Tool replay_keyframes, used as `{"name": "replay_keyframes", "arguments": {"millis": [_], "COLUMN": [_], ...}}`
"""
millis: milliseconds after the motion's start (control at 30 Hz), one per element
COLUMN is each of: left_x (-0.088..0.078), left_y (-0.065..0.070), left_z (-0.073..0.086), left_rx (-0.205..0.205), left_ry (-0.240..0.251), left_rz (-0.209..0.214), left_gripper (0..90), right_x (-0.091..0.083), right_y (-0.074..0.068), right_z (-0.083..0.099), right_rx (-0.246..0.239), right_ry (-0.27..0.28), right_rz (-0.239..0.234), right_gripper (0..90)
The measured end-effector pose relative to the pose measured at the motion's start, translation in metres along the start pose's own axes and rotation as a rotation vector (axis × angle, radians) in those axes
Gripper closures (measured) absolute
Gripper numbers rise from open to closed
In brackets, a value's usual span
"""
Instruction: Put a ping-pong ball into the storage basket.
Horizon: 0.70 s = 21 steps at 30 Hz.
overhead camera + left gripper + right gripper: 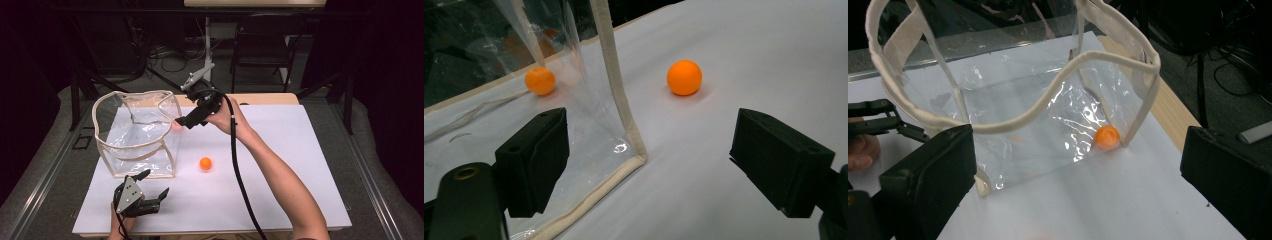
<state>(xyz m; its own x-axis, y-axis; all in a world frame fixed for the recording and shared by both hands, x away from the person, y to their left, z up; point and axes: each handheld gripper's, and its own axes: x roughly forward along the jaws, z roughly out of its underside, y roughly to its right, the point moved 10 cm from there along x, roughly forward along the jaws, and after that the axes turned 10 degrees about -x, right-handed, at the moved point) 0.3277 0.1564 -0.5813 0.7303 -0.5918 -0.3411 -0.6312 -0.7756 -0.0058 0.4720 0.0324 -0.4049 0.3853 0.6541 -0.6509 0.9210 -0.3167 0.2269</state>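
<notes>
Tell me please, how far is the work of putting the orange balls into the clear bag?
Done: one orange ball lies inside the clear bag. In hand: nothing; the right gripper is open beside the bag, and the left gripper is open too. Left: the second orange ball lies on the white table.

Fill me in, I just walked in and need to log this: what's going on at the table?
A person is putting orange balls into a clear bag. One ball already lies inside it; another ball sits on the white table beside the bag. The right hand-held gripper hangs open and empty at the bag's rim. The left hand-held gripper rests open near the bag's front corner.
</notes>
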Motion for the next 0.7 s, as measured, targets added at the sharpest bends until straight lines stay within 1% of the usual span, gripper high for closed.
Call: {"name": "replay_keyframes", "arguments": {"millis": [67,367,467,700], "left_x": [0.001,0.001,0.001,0.000], "left_y": [0.000,0.000,0.000,-0.001], "left_z": [0.001,0.001,0.000,0.000], "left_rx": [-0.008,-0.007,-0.004,-0.005], "left_ry": [-0.002,-0.002,0.001,0.001], "left_rz": [0.001,-0.003,-0.001,-0.004], "left_gripper": [15.8,15.8,15.8,15.8], "right_x": [-0.003,-0.011,-0.012,-0.015], "right_y": [0.002,0.007,0.007,0.005], "right_z": [0.005,0.034,0.043,0.060], "right_rx": [0.004,0.032,0.036,0.048], "right_ry": [0.000,-0.009,-0.017,-0.012], "right_rz": [0.006,0.026,0.029,0.035], "right_gripper": [1.2,0.9,0.7,0.6]}}
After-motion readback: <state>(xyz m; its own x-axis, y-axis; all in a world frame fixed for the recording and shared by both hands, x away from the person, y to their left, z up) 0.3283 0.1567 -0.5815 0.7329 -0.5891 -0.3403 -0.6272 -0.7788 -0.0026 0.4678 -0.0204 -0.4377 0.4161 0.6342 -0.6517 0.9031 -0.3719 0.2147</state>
